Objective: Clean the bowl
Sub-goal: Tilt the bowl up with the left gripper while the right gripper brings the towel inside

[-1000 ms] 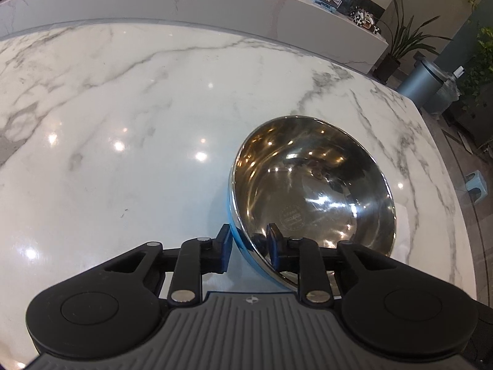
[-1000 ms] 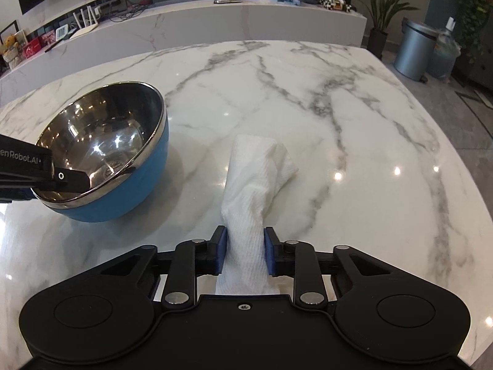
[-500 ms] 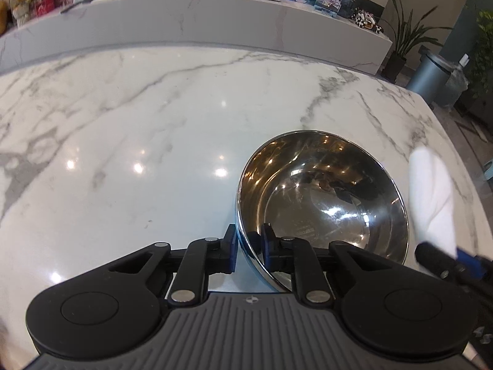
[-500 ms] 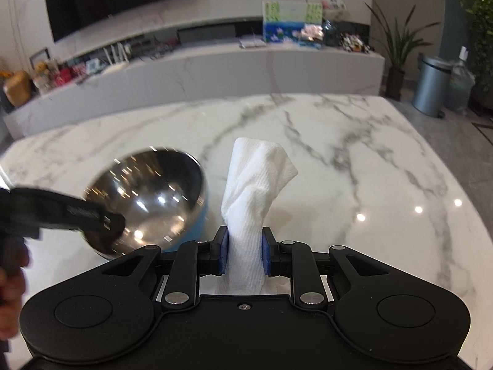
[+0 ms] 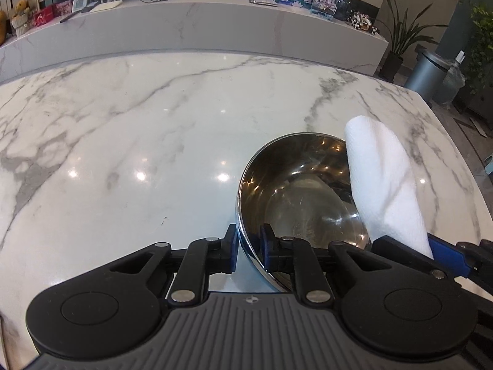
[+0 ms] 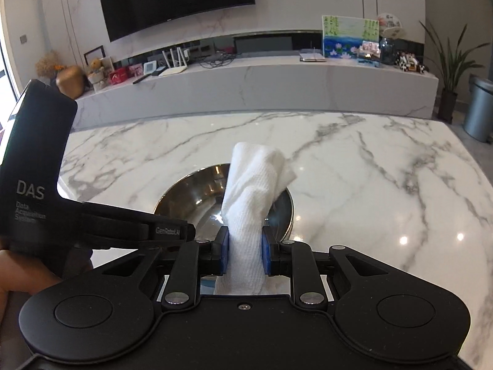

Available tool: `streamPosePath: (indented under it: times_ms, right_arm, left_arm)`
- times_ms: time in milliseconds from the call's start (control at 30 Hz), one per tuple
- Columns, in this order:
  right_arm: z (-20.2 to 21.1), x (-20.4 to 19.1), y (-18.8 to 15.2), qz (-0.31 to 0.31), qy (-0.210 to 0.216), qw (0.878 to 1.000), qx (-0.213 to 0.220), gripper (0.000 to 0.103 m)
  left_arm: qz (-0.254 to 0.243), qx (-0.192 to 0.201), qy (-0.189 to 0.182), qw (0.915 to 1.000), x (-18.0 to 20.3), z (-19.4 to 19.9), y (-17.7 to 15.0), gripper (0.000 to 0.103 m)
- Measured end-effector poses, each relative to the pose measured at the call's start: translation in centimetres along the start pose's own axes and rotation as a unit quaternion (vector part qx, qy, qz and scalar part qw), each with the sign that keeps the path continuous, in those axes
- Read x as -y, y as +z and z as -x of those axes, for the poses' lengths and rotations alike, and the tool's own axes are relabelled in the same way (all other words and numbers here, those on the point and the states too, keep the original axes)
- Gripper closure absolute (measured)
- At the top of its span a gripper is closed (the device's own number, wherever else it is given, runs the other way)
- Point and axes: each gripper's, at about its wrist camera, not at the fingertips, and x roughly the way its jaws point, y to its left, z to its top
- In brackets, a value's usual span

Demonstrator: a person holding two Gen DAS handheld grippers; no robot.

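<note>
Black left gripper (image 5: 249,248) is squeezed tight on the near rim of the one shiny bowl (image 5: 295,191). The right gripper (image 6: 245,254) is pinched shut on one white paper towel (image 6: 249,203), which pokes up over the bowl. Behind them lies the marble table (image 5: 138,129).

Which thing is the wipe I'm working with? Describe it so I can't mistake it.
Start at the white marble table and find the steel bowl on it, its rim pinched by the left hand-held gripper. Over that bowl stands a rolled white paper towel, clamped in the right hand-held gripper. It is the only soft, white, textured thing there.
</note>
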Motion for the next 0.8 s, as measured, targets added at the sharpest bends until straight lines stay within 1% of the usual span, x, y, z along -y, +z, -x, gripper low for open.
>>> streamPosePath:
  times_ms: [100, 233, 367, 467, 567, 800]
  right_arm:
    - [0.2, 0.1, -0.4, 0.007, 0.001, 1.0, -0.008, 0.083]
    - [0.2, 0.4, -1.1, 0.008, -0.003, 1.0, -0.026, 0.083]
    - [-0.1, 0.7, -1.7, -0.003, -0.006, 0.999, -0.047, 0.084]
    - [-0.6, 0.7, -2.5, -0.007, -0.006, 0.997, -0.071, 0.084]
    - [-0.9, 0.7, -3.0, -0.002, -0.008, 0.997, -0.08, 0.084]
    - [-1.1, 0.7, -3.5, 0.014, -0.002, 0.996, -0.089, 0.082]
  left_arm:
    - [-0.003, 0.0, -0.008, 1.0, 0.0, 0.2, -0.1, 0.087]
    - [-0.022, 0.007, -0.018, 0.9996, 0.4, 0.6, -0.3, 0.082]
    - [-0.034, 0.007, -0.032, 0.9989, 1.0, 0.9, -0.5, 0.082]
    - [-0.042, 0.003, -0.045, 0.9981, 1.3, 0.9, -0.7, 0.085]
    - [-0.047, 0.0, -0.056, 0.9973, 1.4, 0.9, -0.9, 0.087]
    - [-0.078, -0.001, -0.047, 0.9959, 1.9, 0.9, -1.5, 0.089]
